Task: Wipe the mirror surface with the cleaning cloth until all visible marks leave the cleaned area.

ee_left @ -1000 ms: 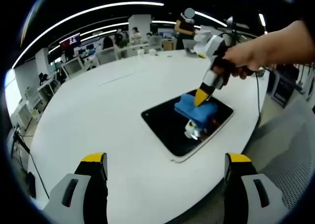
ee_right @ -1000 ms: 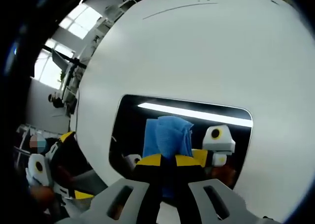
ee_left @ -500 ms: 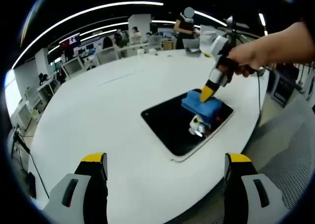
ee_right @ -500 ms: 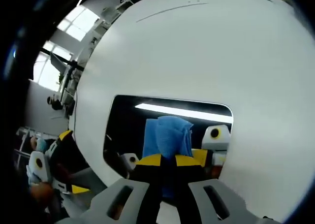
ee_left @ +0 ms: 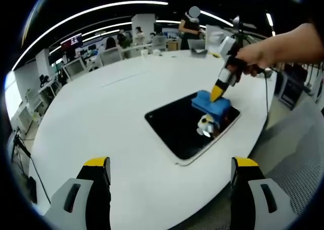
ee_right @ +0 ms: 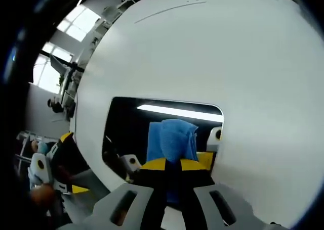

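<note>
— What is the right gripper doing?
— Its jaws are squeezed on the blue cloth, tips tilted down, pressing it on the dark mirror.
— And the left gripper?
— Wide apart, holding nothing, over the white table.

My mirror is a dark, glossy rectangle with rounded corners and a thin pale rim, lying flat on the white surface close to its near edge. It reflects a long ceiling light as a bright strip. My cleaning cloth is a folded blue wad, pressed onto the glass near the mirror's far corner. In my right gripper view the cloth stands bunched upright against the dark mirror.
</note>
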Available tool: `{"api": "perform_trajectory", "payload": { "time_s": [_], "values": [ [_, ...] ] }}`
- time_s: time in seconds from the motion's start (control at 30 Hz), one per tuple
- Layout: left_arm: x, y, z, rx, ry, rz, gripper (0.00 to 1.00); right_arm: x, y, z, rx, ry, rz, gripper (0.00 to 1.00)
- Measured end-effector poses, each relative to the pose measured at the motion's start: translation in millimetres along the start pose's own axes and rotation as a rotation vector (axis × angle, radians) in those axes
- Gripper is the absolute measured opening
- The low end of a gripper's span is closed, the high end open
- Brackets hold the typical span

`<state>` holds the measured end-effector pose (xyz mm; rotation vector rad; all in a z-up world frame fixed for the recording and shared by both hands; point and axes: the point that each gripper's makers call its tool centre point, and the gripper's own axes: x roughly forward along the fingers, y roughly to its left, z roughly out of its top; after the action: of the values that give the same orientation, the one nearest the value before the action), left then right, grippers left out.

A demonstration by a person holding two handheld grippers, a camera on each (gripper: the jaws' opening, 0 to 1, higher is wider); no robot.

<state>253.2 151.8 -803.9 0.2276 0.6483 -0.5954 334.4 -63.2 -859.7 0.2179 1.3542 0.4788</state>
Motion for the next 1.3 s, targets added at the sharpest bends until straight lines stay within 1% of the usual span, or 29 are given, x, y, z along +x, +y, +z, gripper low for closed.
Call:
{"api": "perform_trajectory", "payload": {
  "time_s": [0.23, 0.43, 0.83, 0.9, 1.07, 1.2, 1.3],
  "values": [
    [0, 0.5, -0.6, 0.001, 0.0, 0.002, 0.99, -6, -11, -3.0, 0.014, 0.002, -0.01, 0.02],
    [1, 0.4, -0.3, 0.001, 0.0, 0.001, 0.99, -10, -19, -4.7, 0.015, 0.009, -0.034, 0.02],
    [0, -0.4, -0.8, 0.006, 0.003, -0.001, 0.99, -17, -29, -7.6, 0.045, 0.009, -0.078, 0.02],
    [0, -0.3, -1.9, 0.012, 0.01, 0.0, 0.99, -17, -30, -7.8, 0.043, 0.008, -0.086, 0.02],
    [0, -0.8, -0.5, 0.007, 0.002, -0.004, 0.99, -21, -37, -8.9, 0.034, 0.006, -0.122, 0.02],
    [1, -1.3, -0.9, 0.01, 0.004, -0.006, 0.99, -22, -41, -10.8, 0.029, -0.002, -0.133, 0.02],
    [1, -1.8, -1.0, 0.013, 0.006, -0.008, 0.99, -22, -40, -11.0, 0.026, -0.007, -0.136, 0.02]
  ]
}}
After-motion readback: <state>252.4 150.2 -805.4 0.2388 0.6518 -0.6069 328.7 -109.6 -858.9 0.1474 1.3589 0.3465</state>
